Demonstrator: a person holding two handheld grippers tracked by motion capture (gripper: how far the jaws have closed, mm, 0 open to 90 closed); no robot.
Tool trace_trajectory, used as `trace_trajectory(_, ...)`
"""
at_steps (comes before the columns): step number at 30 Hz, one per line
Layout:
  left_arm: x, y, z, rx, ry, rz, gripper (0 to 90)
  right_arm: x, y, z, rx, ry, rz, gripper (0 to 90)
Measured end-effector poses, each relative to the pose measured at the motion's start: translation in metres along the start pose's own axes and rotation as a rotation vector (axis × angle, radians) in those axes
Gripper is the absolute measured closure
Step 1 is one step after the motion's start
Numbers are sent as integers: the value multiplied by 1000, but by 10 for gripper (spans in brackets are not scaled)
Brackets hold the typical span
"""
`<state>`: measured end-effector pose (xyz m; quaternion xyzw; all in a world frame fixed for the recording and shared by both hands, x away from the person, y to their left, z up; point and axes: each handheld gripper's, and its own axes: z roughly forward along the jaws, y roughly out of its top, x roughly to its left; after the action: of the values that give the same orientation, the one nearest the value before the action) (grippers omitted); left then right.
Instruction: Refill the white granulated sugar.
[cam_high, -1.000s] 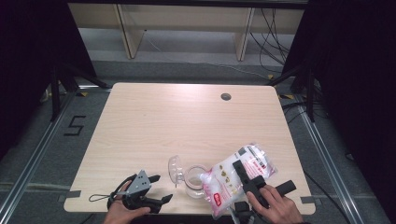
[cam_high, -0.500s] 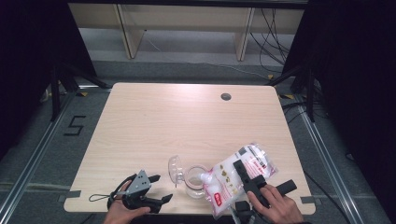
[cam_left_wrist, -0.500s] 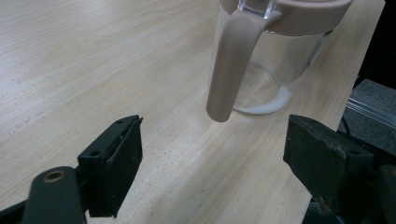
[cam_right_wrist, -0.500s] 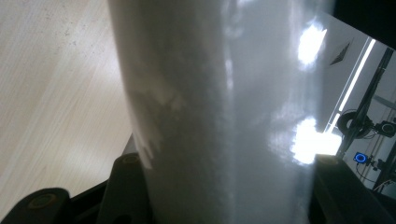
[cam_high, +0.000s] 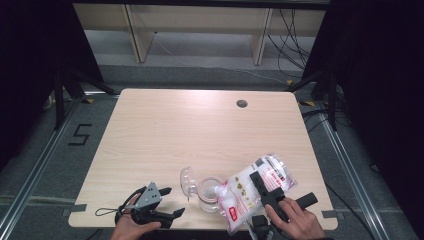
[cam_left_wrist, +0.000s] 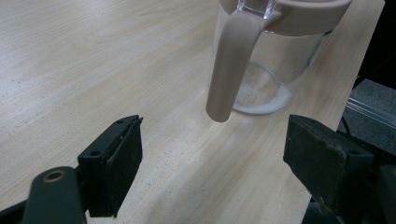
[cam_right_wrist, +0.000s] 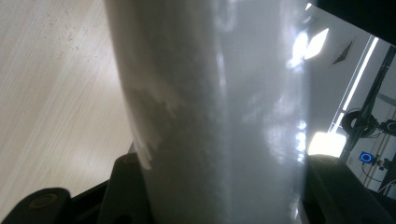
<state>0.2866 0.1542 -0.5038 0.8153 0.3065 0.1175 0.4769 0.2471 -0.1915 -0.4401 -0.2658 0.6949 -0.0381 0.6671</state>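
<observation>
A clear glass jar (cam_high: 209, 196) with a beige rim stands near the table's front edge, its clear lid (cam_high: 187, 179) flipped open to the left. In the left gripper view the jar (cam_left_wrist: 266, 60) holds a little white powder at the bottom, and a beige strap (cam_left_wrist: 231, 60) hangs down its side. My left gripper (cam_high: 174, 201) (cam_left_wrist: 215, 158) stands open just left of the jar, with nothing between its jaws. My right gripper (cam_high: 257, 172) (cam_right_wrist: 219, 186) is shut on a clear plastic bag of white powder (cam_high: 250, 190) (cam_right_wrist: 210, 93) with a red label, tilted with its lower corner at the jar's mouth.
The pale wooden table (cam_high: 200, 130) has a round cable hole (cam_high: 242, 103) at the back right. A shelf unit (cam_high: 195, 20) stands beyond the far edge. Dark curtains hang at both sides, and the table's front edge lies close to both hands.
</observation>
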Motion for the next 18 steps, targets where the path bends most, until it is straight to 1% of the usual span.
trace_trajectory(1,0,0,0,2,1,2,192,0,0,0,-3,-3,-7,538)
trace_trajectory(2,-2,0,1,-15,-10,-16,192,0,0,0,-4,-3,-7,539)
trace_trajectory(3,-2,0,1,-18,-11,-21,192,0,-1,0,-5,-3,-7,539)
trace_trajectory(4,-2,0,1,-14,-9,-14,192,0,-1,0,-2,5,-5,539)
trace_trajectory(5,-2,0,1,-19,-11,-21,192,0,-1,1,-13,-6,-6,540)
trace_trajectory(6,-2,0,1,-19,-10,-21,192,-1,-1,0,-1,39,-2,540)
trace_trajectory(8,-2,0,1,-20,-10,-22,192,0,-1,0,3,43,14,541)
trace_trajectory(9,-2,0,1,-20,-10,-21,192,0,-1,1,-6,41,5,541)
trace_trajectory(10,-1,0,1,-14,-9,-14,192,0,-1,1,-7,39,5,541)
trace_trajectory(13,-1,0,1,-14,-9,-14,192,0,-1,1,-7,41,3,541)
trace_trajectory(15,-2,0,1,-15,-9,-14,193,0,-1,0,-5,41,14,542)
trace_trajectory(16,-2,0,1,-14,-9,-14,193,-1,-1,0,-6,42,12,542)
trace_trajectory(17,-1,0,1,-9,-6,-6,193,-1,-2,0,-2,50,11,542)
trace_trajectory(18,-1,0,0,-4,-12,-6,193,-1,-2,0,-2,49,11,542)
